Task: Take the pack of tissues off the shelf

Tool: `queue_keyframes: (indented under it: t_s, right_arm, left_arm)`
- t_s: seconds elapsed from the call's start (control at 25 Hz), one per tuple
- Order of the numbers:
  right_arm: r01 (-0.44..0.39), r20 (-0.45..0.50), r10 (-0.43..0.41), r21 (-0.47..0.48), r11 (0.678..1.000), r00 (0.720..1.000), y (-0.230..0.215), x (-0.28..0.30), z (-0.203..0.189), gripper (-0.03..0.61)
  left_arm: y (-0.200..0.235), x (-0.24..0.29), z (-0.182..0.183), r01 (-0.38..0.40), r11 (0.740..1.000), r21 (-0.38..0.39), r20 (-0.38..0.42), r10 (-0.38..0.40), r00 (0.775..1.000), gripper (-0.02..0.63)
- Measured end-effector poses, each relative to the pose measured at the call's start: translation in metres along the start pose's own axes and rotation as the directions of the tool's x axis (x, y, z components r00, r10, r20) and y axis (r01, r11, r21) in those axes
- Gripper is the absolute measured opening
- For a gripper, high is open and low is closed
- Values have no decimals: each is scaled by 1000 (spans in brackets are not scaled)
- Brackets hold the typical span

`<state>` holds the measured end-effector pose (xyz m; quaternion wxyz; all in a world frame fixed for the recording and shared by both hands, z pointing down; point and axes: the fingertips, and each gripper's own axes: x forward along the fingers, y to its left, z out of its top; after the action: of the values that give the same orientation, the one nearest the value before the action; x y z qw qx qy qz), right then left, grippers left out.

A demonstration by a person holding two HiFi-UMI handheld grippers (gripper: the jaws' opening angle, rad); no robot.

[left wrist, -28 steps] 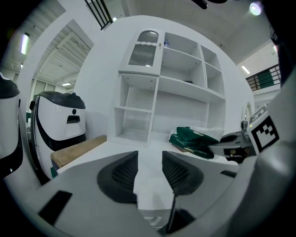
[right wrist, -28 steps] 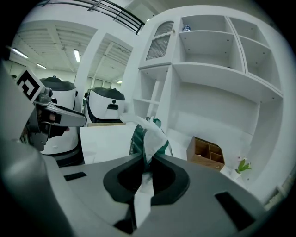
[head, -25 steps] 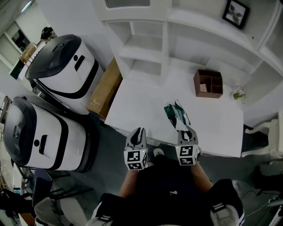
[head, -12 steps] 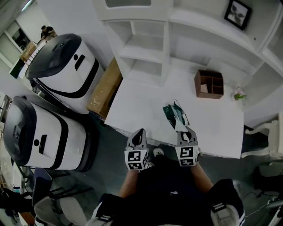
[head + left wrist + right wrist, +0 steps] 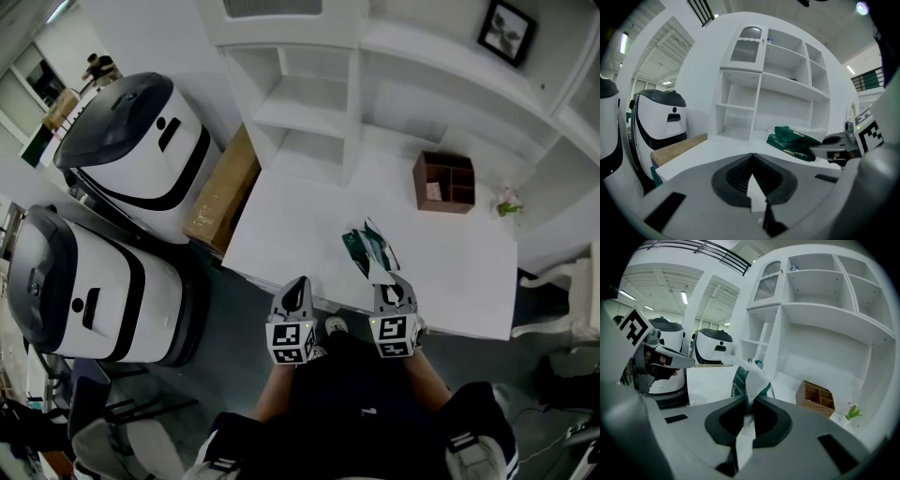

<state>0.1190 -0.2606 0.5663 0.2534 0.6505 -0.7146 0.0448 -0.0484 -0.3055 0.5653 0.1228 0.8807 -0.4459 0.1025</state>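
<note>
The pack of tissues [image 5: 367, 251] is dark green with white tissue at its near end. It hangs over the near edge of the white table [image 5: 300, 220], off the shelf unit [image 5: 314, 103]. My right gripper [image 5: 391, 284] is shut on its white end; in the right gripper view the white sheet runs between the jaws [image 5: 748, 401] and the green pack [image 5: 752, 376] sticks out beyond them. My left gripper [image 5: 297, 286] hovers just left of it, shut and empty, its jaws meeting tip to tip [image 5: 752, 156]. In the left gripper view the pack [image 5: 793, 141] lies ahead to the right.
A brown wooden organiser [image 5: 442, 180] and a small plant [image 5: 506, 201] stand at the table's back right. A cardboard box [image 5: 223, 192] leans at the table's left side. Two large white-and-black machines [image 5: 141, 141] [image 5: 89, 291] fill the floor to the left.
Both grippers and the held pack have drifted slightly left along the table's near edge. The grip on the pack is unchanged.
</note>
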Motion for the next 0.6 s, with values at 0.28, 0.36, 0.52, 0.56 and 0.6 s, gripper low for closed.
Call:
queue_keyframes:
  t_s: [0.28, 0.36, 0.52, 0.56, 0.6]
  right_arm:
    - [-1, -11, 1, -1, 1000, 1000, 1, 3, -4, 18]
    - [-1, -10, 1, -1, 1000, 1000, 0, 4, -3, 18]
    - [-7, -9, 7, -5, 1000, 1000, 0, 6, -2, 18]
    - [-8, -8, 8, -5, 1000, 1000, 0, 6, -2, 18]
    - [-8, -7, 8, -5, 1000, 1000, 0, 7, -2, 18]
  left_arm:
    - [3, 2, -2, -7, 1000, 8, -7, 7, 1000, 3]
    - [3, 3, -3, -8, 1000, 18, -9, 8, 1000, 3]
    - [1, 6, 0, -8, 999, 34, -11, 9, 1000, 3]
    - [1, 6, 0, -9, 999, 33, -11, 9, 1000, 3]
    - [2, 7, -1, -10, 999, 36, -12, 11, 1000, 3]
